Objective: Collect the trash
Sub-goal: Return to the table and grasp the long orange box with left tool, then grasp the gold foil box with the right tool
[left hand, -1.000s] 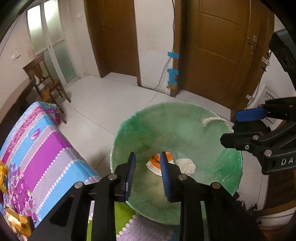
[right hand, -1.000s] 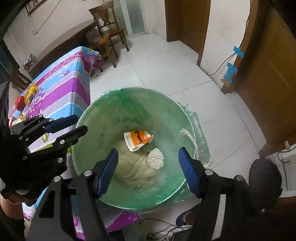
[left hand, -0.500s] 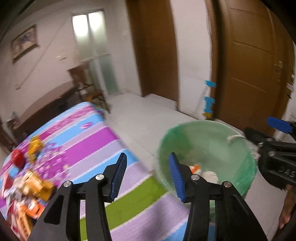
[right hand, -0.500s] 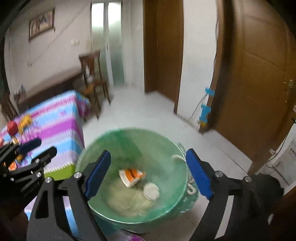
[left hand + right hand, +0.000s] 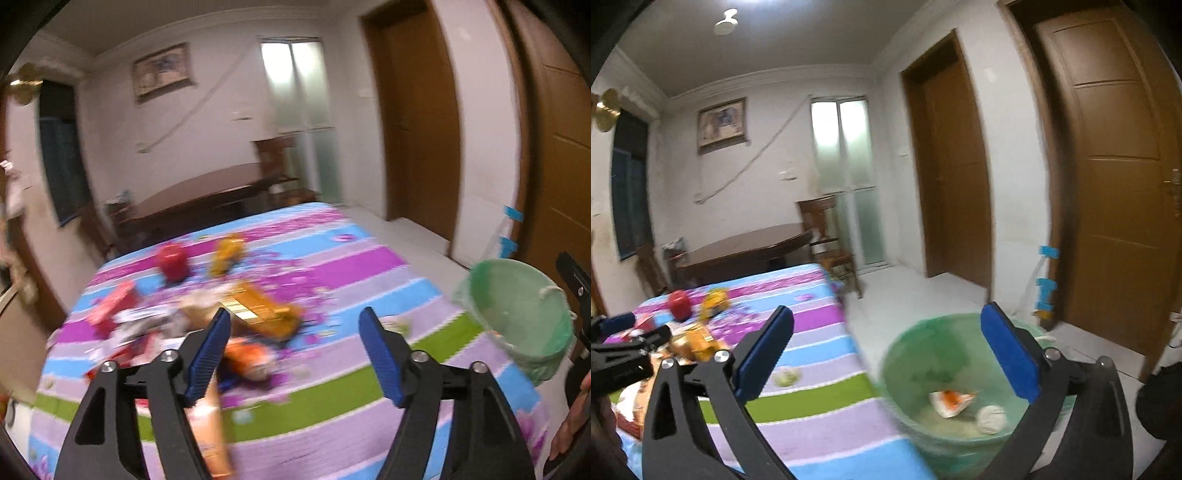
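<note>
A green-lined trash basket [image 5: 916, 373] stands on the floor beside the table [image 5: 369, 266]; it also shows in the left wrist view [image 5: 517, 306]. Inside lie an orange-and-white wrapper [image 5: 951, 400] and a crumpled white ball [image 5: 990, 419]. Blurred trash lies on the striped tablecloth: a gold packet [image 5: 258, 306], an orange wrapper [image 5: 247, 360], a red item [image 5: 171, 260], a yellow item [image 5: 227, 251]. My left gripper [image 5: 293, 356] is open and empty above the table. My right gripper [image 5: 886, 354] is open and empty over the basket's near rim.
A small pale scrap [image 5: 786, 376] lies on the cloth near the table's edge. A dark wooden table [image 5: 738, 247] and a chair [image 5: 831, 243] stand behind. Brown doors [image 5: 1115, 184] line the right wall. Tiled floor [image 5: 905, 295] lies beyond the basket.
Both grippers have lifted and tilted up away from the basket. The left one has swung left over the table and opened wider. The right one stays open.
</note>
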Demonstrator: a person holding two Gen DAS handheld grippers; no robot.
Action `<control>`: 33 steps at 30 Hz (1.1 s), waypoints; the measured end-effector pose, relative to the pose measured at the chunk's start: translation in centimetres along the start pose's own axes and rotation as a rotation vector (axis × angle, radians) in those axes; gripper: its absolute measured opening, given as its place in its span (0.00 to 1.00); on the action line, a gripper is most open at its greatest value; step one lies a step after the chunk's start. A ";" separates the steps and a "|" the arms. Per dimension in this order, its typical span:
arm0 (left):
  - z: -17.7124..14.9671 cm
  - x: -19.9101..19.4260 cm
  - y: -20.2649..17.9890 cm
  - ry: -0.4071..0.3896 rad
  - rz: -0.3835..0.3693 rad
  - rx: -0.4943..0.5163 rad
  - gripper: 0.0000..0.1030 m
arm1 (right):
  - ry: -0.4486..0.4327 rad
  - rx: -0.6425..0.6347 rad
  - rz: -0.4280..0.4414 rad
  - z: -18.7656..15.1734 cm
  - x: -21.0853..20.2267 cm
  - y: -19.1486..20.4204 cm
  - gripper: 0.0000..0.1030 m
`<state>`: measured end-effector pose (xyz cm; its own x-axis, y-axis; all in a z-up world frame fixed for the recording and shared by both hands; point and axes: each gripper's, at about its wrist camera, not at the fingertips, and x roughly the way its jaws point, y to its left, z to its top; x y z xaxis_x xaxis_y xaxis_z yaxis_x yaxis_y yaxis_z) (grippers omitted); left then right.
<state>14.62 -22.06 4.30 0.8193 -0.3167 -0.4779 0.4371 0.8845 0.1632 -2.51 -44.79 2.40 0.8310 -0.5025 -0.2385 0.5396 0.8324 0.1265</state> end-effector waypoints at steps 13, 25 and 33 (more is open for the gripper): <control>-7.5 -2.2 9.0 0.126 0.214 -0.070 0.90 | 0.200 -0.139 0.347 -2.1 3.8 9.2 0.95; -9.1 3.2 7.1 0.259 0.133 -0.093 0.42 | 0.296 -0.256 0.480 -4.0 5.9 12.8 0.95; -9.3 -0.6 9.6 0.199 0.108 -0.167 0.18 | 0.294 -0.374 0.565 -4.2 6.4 16.1 0.95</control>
<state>14.90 -10.20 -1.90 0.7616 -0.1587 -0.6283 0.2703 0.9590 0.0854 10.97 -33.63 -1.13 0.8698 0.0656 -0.4890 -0.0851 0.9962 -0.0178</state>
